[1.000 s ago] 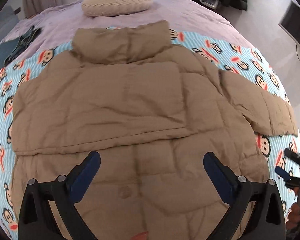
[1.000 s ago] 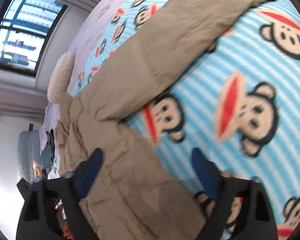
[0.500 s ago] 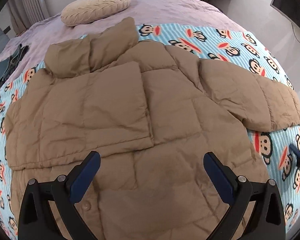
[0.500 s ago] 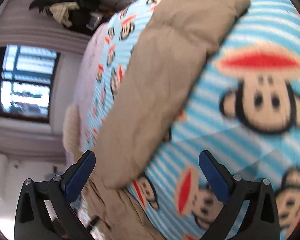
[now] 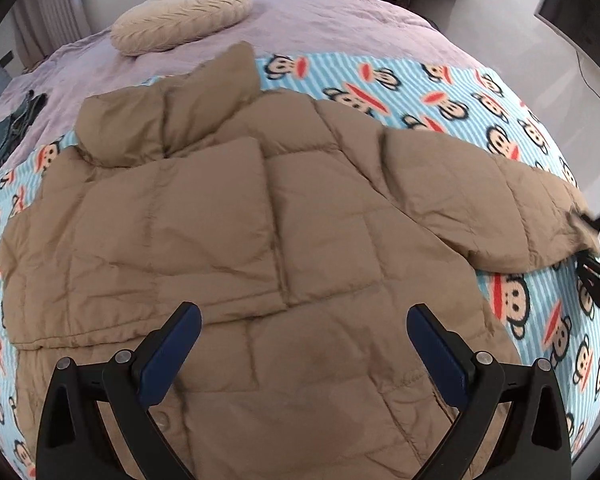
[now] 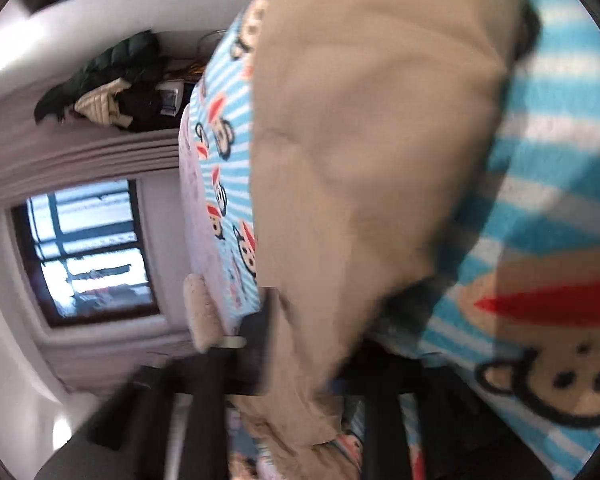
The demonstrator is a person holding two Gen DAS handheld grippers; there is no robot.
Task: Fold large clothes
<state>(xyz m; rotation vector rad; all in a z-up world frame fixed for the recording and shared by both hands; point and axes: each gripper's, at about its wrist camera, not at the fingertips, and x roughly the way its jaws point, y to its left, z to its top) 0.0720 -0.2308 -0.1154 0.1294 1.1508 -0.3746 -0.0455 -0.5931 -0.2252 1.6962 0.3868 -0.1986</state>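
- Your tan puffer jacket [image 5: 260, 248] lies flat on the monkey-print blanket [image 5: 440, 92], collar at the far side, one sleeve folded across the chest.
- Your left gripper [image 5: 304, 344] hangs above the near hem — jaws wide apart, holding nothing.
- Your right gripper [image 6: 300, 380] has just closed — jaws clamped on the outstretched sleeve's cuff [image 6: 364, 184] at the right.

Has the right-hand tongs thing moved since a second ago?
Yes. The right tongs went from the monkey blanket up to the jacket sleeve's cuff, closing on it.
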